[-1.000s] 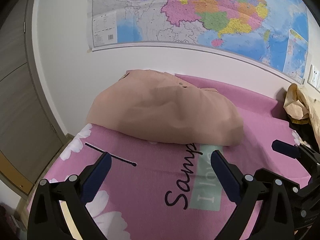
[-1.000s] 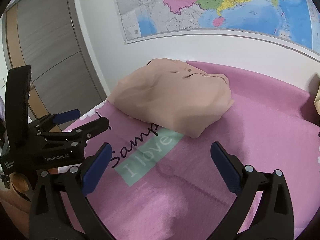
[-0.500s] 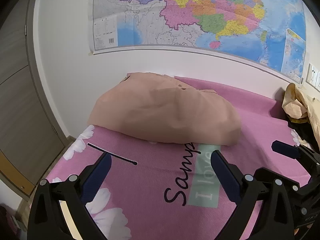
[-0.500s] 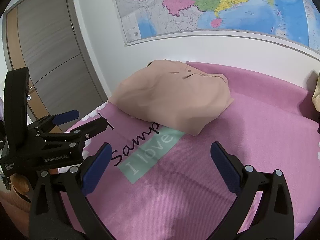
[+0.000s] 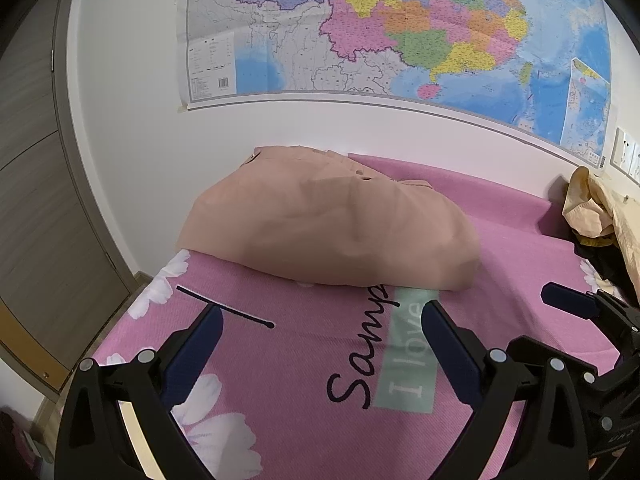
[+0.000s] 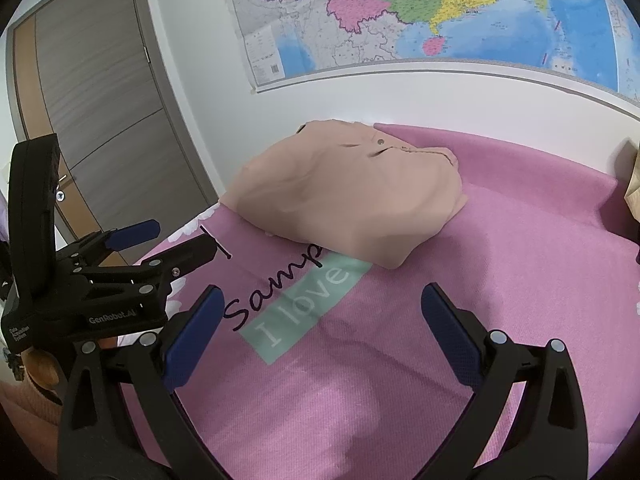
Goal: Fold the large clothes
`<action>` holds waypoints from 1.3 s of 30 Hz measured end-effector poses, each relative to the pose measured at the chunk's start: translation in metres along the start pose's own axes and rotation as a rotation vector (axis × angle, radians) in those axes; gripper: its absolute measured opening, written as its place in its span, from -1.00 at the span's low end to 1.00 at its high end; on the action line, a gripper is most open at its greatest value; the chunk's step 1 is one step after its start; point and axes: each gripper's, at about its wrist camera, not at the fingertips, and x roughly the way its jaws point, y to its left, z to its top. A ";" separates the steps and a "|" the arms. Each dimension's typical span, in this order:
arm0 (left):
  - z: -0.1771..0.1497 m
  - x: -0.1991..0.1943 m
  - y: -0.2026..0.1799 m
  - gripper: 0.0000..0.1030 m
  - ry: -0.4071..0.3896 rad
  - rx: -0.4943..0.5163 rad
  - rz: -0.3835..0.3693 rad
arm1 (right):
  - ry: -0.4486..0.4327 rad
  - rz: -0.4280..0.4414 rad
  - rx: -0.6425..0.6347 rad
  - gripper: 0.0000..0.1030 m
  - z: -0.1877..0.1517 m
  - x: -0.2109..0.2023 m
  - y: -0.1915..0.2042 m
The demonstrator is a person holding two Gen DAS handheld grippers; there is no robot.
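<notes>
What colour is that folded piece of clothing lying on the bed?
The folded garment is a plain peachy beige, with no pattern. It shows best in the left wrist view.

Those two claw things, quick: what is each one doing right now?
Left gripper: open, holding nothing.
Right gripper: open, holding nothing; the folded peach garment lies beyond both.

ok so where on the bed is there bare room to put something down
Bare pink sheet lies right of the folded peach garment and in front of it, around the "I love" print. The far right edge is crowded by piled clothes.
</notes>
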 end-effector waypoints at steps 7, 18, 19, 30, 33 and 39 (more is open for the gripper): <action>0.000 -0.003 -0.001 0.86 -0.002 0.008 -0.002 | -0.003 -0.005 0.006 0.89 -0.001 -0.001 0.001; 0.000 -0.003 -0.004 0.86 -0.004 0.013 -0.006 | -0.002 0.000 0.016 0.89 -0.002 -0.001 0.000; 0.000 -0.003 -0.004 0.86 -0.003 0.013 -0.006 | -0.002 0.001 0.020 0.89 -0.002 -0.001 0.000; -0.002 -0.002 -0.006 0.86 0.004 0.013 -0.005 | -0.001 0.001 0.026 0.89 -0.004 0.000 0.000; -0.003 -0.001 -0.007 0.86 0.007 0.017 -0.005 | 0.001 0.001 0.030 0.89 -0.004 0.000 0.000; -0.003 0.000 -0.007 0.86 0.009 0.017 -0.007 | 0.001 0.002 0.034 0.89 -0.005 0.000 -0.001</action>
